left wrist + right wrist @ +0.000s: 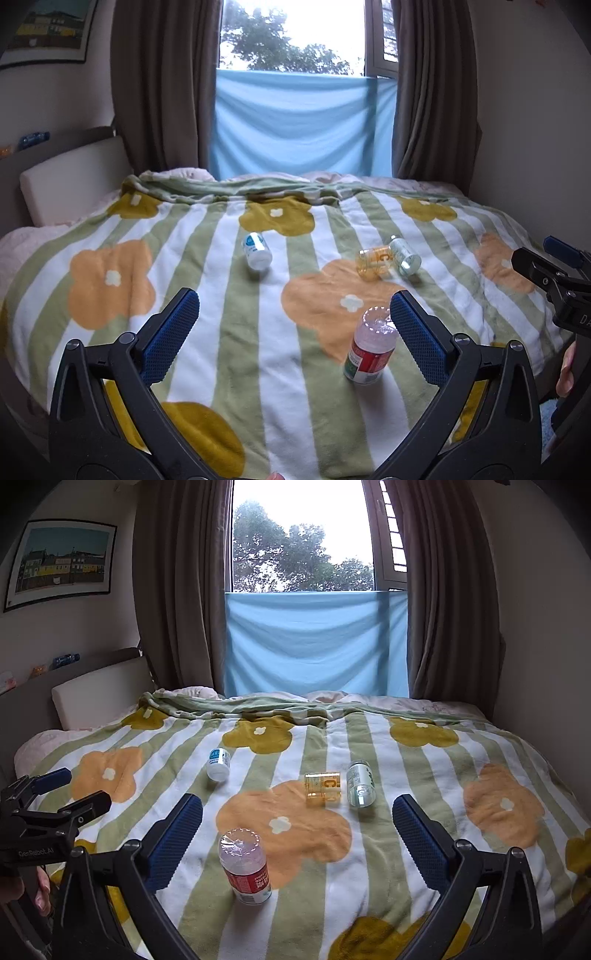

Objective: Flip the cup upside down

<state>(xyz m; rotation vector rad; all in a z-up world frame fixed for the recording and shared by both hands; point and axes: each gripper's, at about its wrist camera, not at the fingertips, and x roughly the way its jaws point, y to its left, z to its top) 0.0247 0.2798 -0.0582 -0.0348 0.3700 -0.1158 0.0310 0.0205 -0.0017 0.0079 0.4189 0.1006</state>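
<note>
Four small cups lie or stand on the flowered blanket [258, 332]. A clear cup with a red label [371, 347] [245, 867] stands nearest, closed dimpled end up. A white-and-blue cup [256, 251] [218, 764], an orange cup [373, 262] [323, 788] and a clear green-printed cup [404, 254] [360, 784] lie on their sides farther back. My left gripper [294, 299] is open and holds nothing, with the red-label cup just inside its right finger. My right gripper [297, 803] is open and holds nothing, the same cup near its left finger.
A padded headboard [74, 181] stands on the left, with brown curtains [162, 85] and a blue cloth [303, 122] behind the bed. The bed's right edge meets a wall [535, 664]. Each gripper shows at the side of the other's view, with a person's hand [40, 886] on the left one.
</note>
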